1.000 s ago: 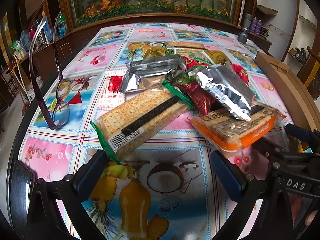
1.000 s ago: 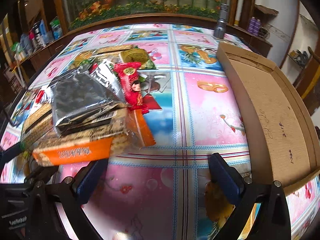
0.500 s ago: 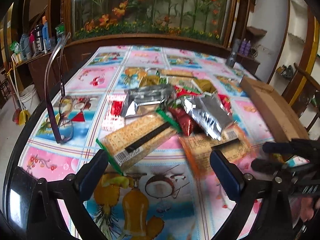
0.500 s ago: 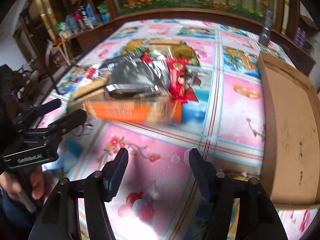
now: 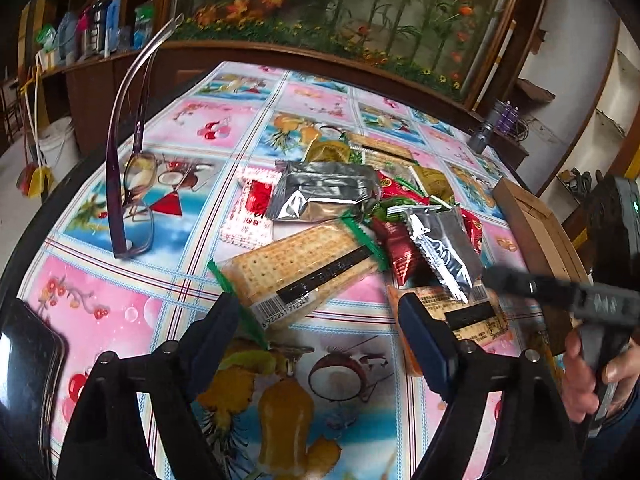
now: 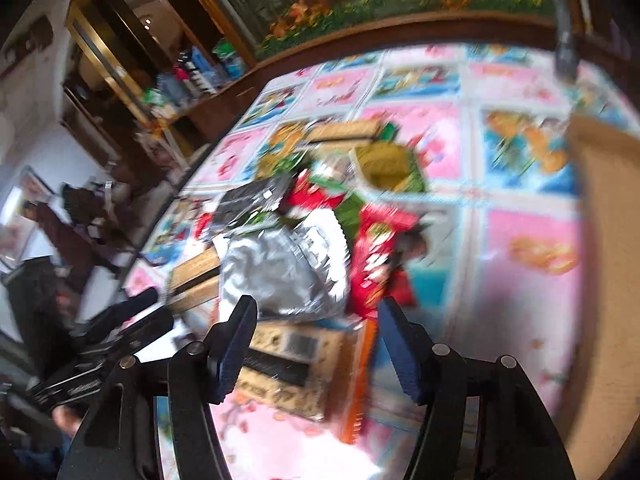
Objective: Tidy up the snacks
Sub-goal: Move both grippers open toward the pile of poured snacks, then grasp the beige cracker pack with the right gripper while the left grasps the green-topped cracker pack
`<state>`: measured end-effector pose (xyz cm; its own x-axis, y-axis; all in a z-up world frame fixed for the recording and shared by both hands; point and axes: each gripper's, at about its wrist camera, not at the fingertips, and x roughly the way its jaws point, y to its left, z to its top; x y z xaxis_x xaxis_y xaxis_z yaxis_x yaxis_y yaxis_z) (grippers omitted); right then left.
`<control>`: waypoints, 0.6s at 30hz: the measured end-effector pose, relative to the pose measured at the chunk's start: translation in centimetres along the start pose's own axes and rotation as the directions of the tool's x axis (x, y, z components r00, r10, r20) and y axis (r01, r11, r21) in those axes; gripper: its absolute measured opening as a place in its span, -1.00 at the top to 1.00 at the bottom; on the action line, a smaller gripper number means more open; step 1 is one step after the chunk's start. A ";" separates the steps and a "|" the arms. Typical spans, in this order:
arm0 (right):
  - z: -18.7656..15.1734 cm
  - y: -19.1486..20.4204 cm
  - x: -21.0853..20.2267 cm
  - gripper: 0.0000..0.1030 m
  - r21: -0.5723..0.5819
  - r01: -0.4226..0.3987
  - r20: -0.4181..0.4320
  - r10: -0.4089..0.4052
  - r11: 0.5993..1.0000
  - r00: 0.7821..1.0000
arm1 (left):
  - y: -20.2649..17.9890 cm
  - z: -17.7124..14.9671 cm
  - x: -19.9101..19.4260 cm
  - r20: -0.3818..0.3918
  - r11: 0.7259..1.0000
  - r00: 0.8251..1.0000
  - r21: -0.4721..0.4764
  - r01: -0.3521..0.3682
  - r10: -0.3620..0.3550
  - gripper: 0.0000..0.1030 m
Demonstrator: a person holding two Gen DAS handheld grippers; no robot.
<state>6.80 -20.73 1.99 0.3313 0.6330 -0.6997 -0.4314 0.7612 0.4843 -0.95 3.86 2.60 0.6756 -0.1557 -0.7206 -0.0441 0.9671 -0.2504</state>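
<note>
Snacks lie heaped mid-table on a fruit-print tablecloth point(image 5: 192, 128) in the left wrist view: a cracker pack point(image 5: 300, 268) with a green edge nearest, two silver pouches point(image 5: 324, 190) and red wrappers behind, their labels too small to read. An orange cracker pack point(image 5: 468, 316) is partly hidden behind the left gripper's right finger. The left gripper point(image 5: 320, 328) hovers low over the cloth with its jaws spread wide and nothing between them. Eyeglasses point(image 5: 132, 184) rest at far left; a cardboard box point(image 5: 536, 232) sits at right, cut off by the right gripper point(image 5: 532, 286), itself blurred, gripped in a hand point(image 5: 588, 376).

From the right wrist, everything is smeared by motion. The orange cracker pack point(image 6: 296, 368) lies between the parted fingers of the right gripper point(image 6: 320, 348), under a silver pouch point(image 6: 288, 268); whether the pads touch it cannot be told. The left gripper point(image 6: 112, 332) shows at left.
</note>
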 end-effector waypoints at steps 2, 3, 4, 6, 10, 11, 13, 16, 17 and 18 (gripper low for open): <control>-0.7 1.4 0.2 -0.36 -0.070 -0.004 -0.040 0.001 0.998 0.999 | 0.3 0.0 0.2 -0.004 1.000 1.000 -0.012 -0.015 0.015 -0.58; -1.2 2.4 0.2 -0.40 -0.123 -0.008 -0.068 0.000 0.992 0.998 | 0.5 0.0 0.1 0.000 1.000 1.000 -0.019 -0.020 0.020 -0.58; -1.9 3.5 0.2 -0.48 -0.173 -0.038 -0.101 0.021 0.984 0.995 | 0.6 0.0 0.0 0.004 0.999 1.000 -0.029 -0.019 0.019 -0.58; -3.9 6.0 0.1 -0.52 -0.286 -0.132 -0.189 0.079 0.949 0.979 | 1.0 0.1 -0.1 0.005 0.999 1.000 -0.045 -0.018 0.018 -0.58; -5.8 9.5 -0.4 -0.54 -0.445 -0.114 -0.205 0.023 0.888 0.979 | 1.5 0.1 -0.4 0.015 0.997 1.000 -0.070 -0.019 0.020 -0.58; -5.7 9.9 -0.4 -0.54 -0.476 -0.068 -0.179 -0.021 0.877 0.984 | 1.6 0.2 -0.6 0.024 0.997 0.999 -0.076 -0.021 0.023 -0.58; -4.9 10.5 0.1 -0.58 -0.508 -0.009 -0.141 -0.073 0.861 0.987 | 1.9 0.2 -0.9 0.038 0.995 0.999 -0.092 -0.023 0.027 -0.58; -4.3 11.1 1.8 -0.62 -0.523 -0.025 -0.179 -0.081 0.852 0.981 | 2.4 0.4 -1.0 0.046 0.994 0.998 -0.110 -0.026 0.032 -0.58; -4.1 11.1 2.5 -0.62 -0.527 -0.007 -0.183 -0.105 0.850 0.977 | 2.4 0.4 -1.1 0.046 0.993 0.999 -0.115 -0.023 0.029 -0.58; -3.7 11.2 3.5 -0.62 -0.529 0.025 -0.173 -0.136 0.848 0.975 | 2.5 0.4 -1.0 0.045 0.993 0.999 -0.116 -0.024 0.030 -0.58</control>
<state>0.07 -10.56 3.04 0.2368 0.4894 -0.8393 -0.8018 0.5863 0.1157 -1.48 6.48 2.98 0.7067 -0.1177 -0.6976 -0.1459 0.9406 -0.3065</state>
